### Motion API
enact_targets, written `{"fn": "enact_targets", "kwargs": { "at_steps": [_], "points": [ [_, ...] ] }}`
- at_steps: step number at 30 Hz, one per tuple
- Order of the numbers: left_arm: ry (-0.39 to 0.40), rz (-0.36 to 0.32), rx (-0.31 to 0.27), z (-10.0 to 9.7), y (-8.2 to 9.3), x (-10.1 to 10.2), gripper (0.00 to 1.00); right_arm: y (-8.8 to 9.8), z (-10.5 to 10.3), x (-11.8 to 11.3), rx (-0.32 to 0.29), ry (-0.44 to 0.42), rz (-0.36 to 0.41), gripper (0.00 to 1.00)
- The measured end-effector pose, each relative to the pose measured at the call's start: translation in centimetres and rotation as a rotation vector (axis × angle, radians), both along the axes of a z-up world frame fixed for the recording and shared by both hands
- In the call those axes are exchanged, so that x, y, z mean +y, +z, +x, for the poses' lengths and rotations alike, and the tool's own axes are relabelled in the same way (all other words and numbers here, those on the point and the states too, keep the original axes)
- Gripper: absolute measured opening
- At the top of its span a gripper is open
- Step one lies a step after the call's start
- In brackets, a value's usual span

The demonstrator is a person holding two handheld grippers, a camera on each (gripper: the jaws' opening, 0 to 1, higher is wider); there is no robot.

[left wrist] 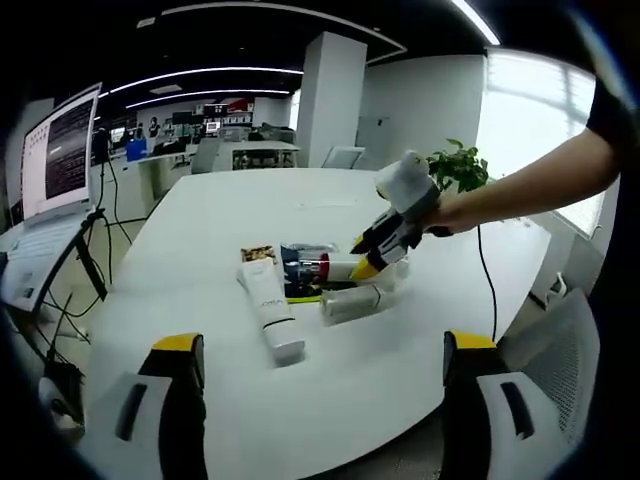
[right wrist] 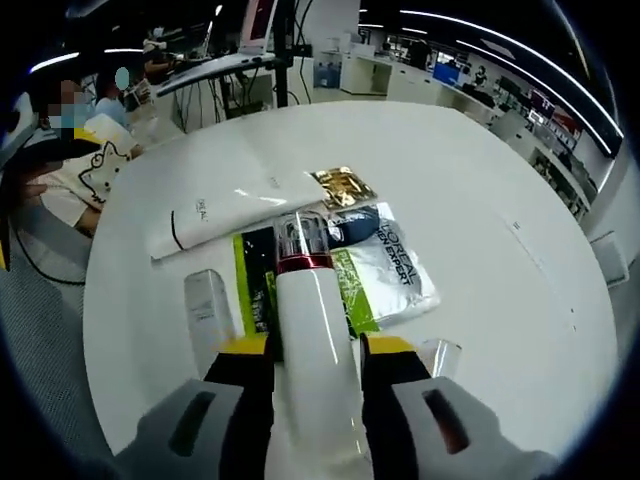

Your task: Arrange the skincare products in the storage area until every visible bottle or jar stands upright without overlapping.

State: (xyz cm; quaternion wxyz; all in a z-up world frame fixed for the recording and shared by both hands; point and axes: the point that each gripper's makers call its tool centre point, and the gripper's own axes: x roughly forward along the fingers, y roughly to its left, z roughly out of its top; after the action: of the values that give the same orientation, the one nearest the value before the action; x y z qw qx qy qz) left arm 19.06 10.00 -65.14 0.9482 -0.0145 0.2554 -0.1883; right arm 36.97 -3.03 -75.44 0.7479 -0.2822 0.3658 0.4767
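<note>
Between the yellow-tipped jaws of the right gripper [right wrist: 305,358], a white bottle [right wrist: 312,340] with a clear cap and red collar is clenched, lying along the jaws above the white round table [right wrist: 500,200]. Just left of it lies a small white box [right wrist: 210,310]; under its cap end sit a green-and-white sachet [right wrist: 385,275] and a dark blue item [right wrist: 355,225], with a white tube [right wrist: 230,215] with a gold end lying flat beyond. In the left gripper view, the left gripper [left wrist: 325,350] hangs released, well apart from the cluster, jaws spread wide; the tube [left wrist: 270,305] lies nearest it, and the right gripper [left wrist: 385,245] reaches in over the products.
</note>
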Motion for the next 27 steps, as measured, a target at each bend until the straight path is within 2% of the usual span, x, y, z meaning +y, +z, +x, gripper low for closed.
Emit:
{"fn": "enact_targets", "kwargs": {
  "at_steps": [11, 19, 23, 27],
  "points": [
    [0.008, 0.001, 0.009, 0.1, -0.2, 0.2, 0.91, -1.6, 0.2, 0.9, 0.032, 0.067, -0.084, 0.31],
    [0.011, 0.008, 0.015, 0.1, -0.3, 0.2, 0.91, -1.6, 0.3, 0.9, 0.078, 0.068, -0.151, 0.31],
    [0.011, 0.011, 0.015, 0.1, -0.4, 0.2, 0.91, -1.7, 0.2, 0.7, 0.08, 0.083, -0.166, 0.3],
    [0.011, 0.013, 0.015, 0.0, -0.4, 0.3, 0.9, -1.7, 0.1, 0.7, 0.063, 0.084, -0.146, 0.3]
  ]
}}
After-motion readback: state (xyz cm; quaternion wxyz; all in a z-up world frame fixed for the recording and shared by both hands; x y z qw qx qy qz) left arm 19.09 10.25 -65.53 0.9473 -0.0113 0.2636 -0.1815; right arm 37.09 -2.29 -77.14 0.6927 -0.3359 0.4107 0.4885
